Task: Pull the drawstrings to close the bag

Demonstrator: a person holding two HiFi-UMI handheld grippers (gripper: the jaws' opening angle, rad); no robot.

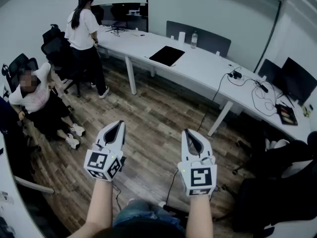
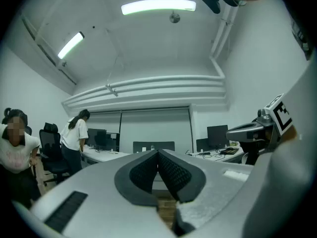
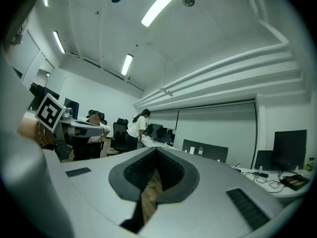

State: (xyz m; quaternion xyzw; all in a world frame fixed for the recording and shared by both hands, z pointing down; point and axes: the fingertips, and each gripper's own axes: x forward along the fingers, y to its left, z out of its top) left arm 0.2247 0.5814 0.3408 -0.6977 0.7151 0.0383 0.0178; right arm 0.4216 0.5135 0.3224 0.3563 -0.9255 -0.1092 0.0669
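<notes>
Head view: your left gripper [image 1: 119, 126] and right gripper [image 1: 188, 133] are clenched empty, no bag visible; expect soft, slippery drawstrings.

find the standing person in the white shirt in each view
Head view: standing person, top left.
Left gripper view: left of centre, small.
Right gripper view: just left of centre, small.
Shared landmark: the long white desk that the person leans over.

No readable text or labels
</notes>
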